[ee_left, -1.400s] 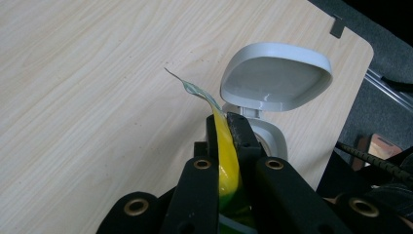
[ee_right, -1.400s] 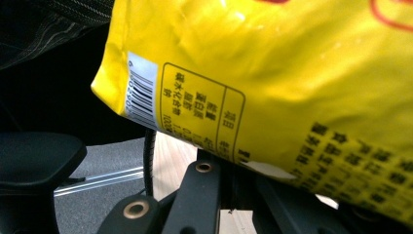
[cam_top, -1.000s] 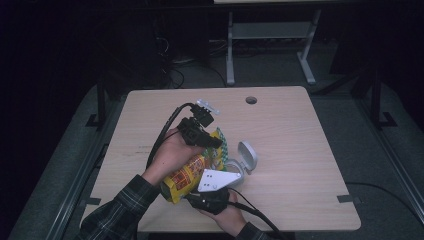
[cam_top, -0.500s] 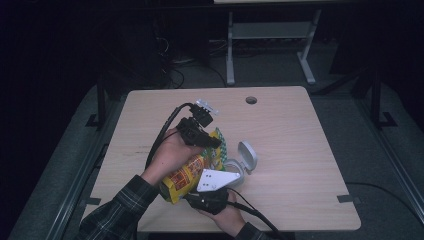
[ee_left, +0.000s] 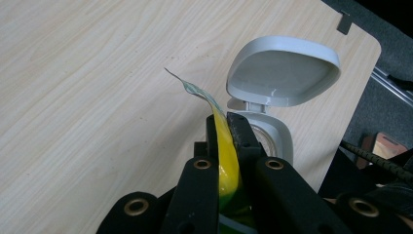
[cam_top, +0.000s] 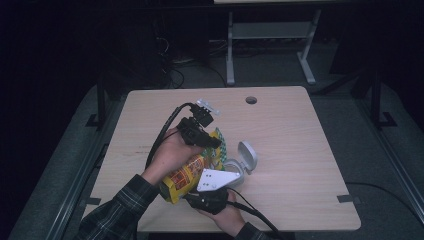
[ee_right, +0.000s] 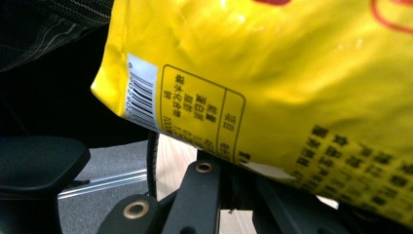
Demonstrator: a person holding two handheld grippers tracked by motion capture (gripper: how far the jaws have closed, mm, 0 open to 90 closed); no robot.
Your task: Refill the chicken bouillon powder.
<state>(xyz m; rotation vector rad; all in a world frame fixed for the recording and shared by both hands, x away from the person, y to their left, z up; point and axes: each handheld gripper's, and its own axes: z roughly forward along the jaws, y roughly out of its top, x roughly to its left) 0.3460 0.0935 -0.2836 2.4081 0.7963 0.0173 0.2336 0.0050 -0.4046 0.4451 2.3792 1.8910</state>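
Note:
A yellow snack bag [cam_top: 184, 175] hangs tilted over the wooden table [cam_top: 300, 150], held at both ends. My left gripper [cam_top: 212, 142] is shut on the bag's top edge [ee_left: 225, 146]; the thin sealed strip sticks out past the jaws. My right gripper [cam_top: 198, 192] is lower, near the front edge, and its jaws close on the bag's bottom seam [ee_right: 243, 163], below the barcode. Just right of the bag stands a small grey container [cam_top: 236, 169] with its flip lid [ee_left: 282, 70] open and upright; it sits beyond my left jaws, with the bag's top corner close to its mouth.
A round cable hole [cam_top: 251, 100] is at the table's far edge. Black cables trail from both grippers [cam_top: 165, 135]. The table's right half is bare wood. A grey metal frame [cam_top: 270, 35] stands on the dark floor behind.

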